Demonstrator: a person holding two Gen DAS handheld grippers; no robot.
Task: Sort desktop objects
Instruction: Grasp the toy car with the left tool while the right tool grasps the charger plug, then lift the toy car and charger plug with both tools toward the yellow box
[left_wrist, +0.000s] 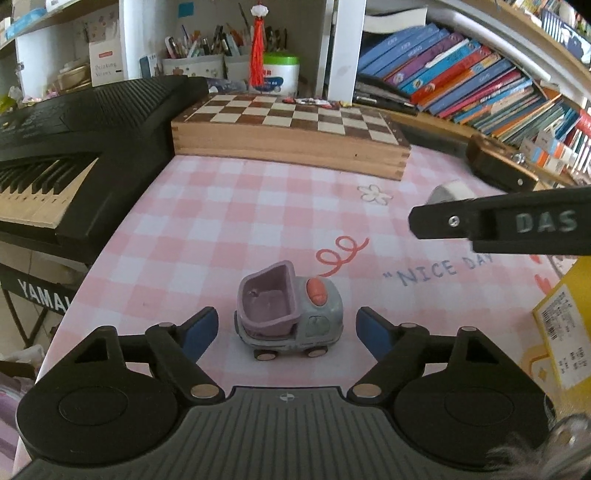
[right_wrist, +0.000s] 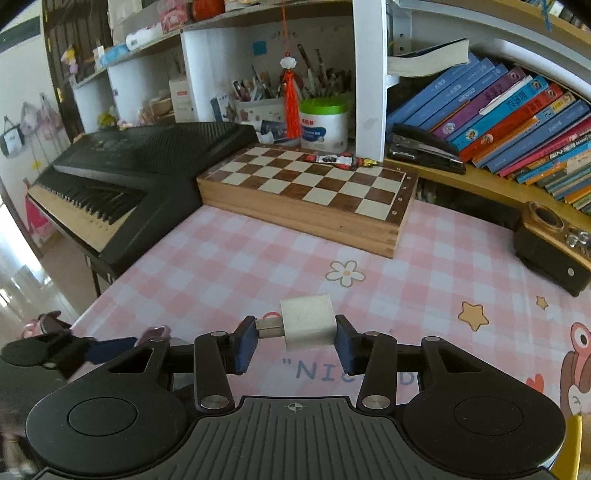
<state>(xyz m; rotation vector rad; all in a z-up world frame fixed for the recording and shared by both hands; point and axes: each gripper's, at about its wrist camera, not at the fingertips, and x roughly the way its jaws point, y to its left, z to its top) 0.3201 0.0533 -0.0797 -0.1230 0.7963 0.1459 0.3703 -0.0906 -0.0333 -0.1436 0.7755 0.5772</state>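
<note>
A small toy truck (left_wrist: 290, 312) with a purple bed and an orange knob stands on the pink checked tablecloth (left_wrist: 229, 221). My left gripper (left_wrist: 286, 328) is open, its blue pads on either side of the truck and apart from it. My right gripper (right_wrist: 295, 341) is shut on a white charger plug (right_wrist: 308, 326) whose metal end points left, held above the cloth. The right gripper's finger (left_wrist: 498, 221) crosses the right side of the left wrist view, with the white plug (left_wrist: 450, 192) behind it. The left gripper (right_wrist: 66, 350) shows at the lower left of the right wrist view.
A wooden chessboard box (left_wrist: 291, 136) lies at the back with candy wrappers on it. A black keyboard (left_wrist: 74, 155) stands at the left. Books (left_wrist: 480, 81) fill the shelf at right. A dark wooden box (right_wrist: 554, 243) sits at right; a yellow box (left_wrist: 565, 332) at near right.
</note>
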